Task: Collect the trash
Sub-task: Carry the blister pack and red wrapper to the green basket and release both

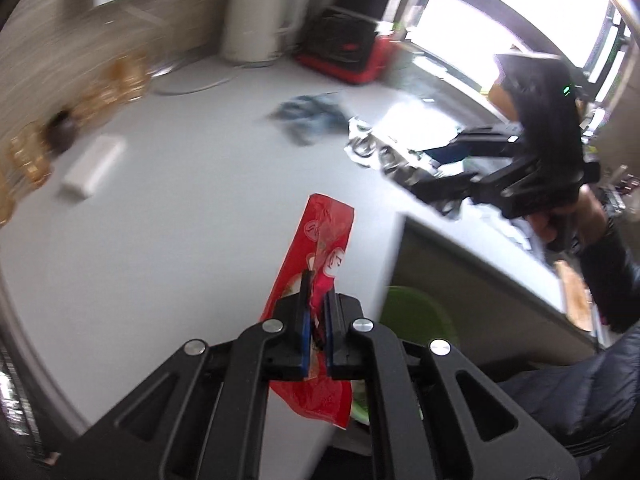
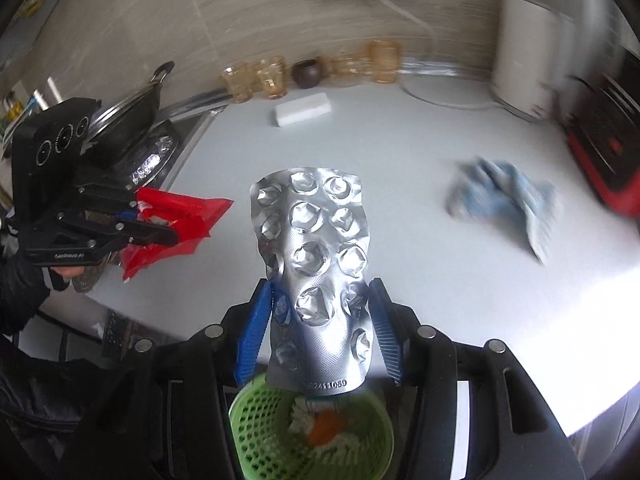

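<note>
Trash held over the green basket [image 2: 280, 432]

Left gripper [image 1: 316, 320] clamped on a light, crinkly red wrapper [image 1: 320, 248], centre frame; right gripper [image 2: 320, 320] part-open, thin stiff blister pack [image 2: 316, 264] between its fingers, grip uncertain

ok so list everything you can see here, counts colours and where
red wrapper: 1, red, pinched in left gripper
blister pack: 1, silver, between right gripper's fingers above the basket
green basket: 1, green mesh, below counter edge, scraps inside
blue cloth: 1, blue, crumpled on counter
white block: 1, white, on counter near the glasses
amber glasses: several, by the wall
dark pot: 1, brown, among the glasses
white appliance: 1, back corner
red-and-black case: 1, beside the appliance
left gripper: shut on wrapper
right gripper: jaws apart
</note>
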The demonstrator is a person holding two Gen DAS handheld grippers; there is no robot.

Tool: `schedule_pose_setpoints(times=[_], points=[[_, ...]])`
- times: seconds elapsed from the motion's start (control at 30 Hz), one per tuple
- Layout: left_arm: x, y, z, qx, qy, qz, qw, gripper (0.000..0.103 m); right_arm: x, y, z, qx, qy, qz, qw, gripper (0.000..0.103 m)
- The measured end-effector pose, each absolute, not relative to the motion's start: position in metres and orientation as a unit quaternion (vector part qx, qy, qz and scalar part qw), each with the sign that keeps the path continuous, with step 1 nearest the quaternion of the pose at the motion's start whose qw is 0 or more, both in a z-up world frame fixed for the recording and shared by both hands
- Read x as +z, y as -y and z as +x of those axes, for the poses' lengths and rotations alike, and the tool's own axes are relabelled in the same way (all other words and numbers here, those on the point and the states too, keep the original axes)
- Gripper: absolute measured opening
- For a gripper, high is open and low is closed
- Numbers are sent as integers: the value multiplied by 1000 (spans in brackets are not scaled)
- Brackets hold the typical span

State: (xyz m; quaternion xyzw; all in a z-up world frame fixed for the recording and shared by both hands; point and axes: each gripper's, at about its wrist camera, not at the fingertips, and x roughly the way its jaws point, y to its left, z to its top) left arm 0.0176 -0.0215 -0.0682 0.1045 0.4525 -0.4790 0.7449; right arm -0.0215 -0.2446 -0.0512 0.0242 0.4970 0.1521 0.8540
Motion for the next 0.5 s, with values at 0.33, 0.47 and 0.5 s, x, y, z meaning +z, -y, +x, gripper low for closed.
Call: schedule_pose_setpoints(times=[0.33,0.47,0.5], points=[[-128,123,-84,-551,-526,137,633,5,-49,298,-135,90,-500,62,859,50],[-180,153,-105,-549,-568,166,590,5,-53,309,-156,89,-504,70,856,50],[-196,159,-110,-544,-580,174,581,5,-55,311,-161,90,-505,71,856,50]])
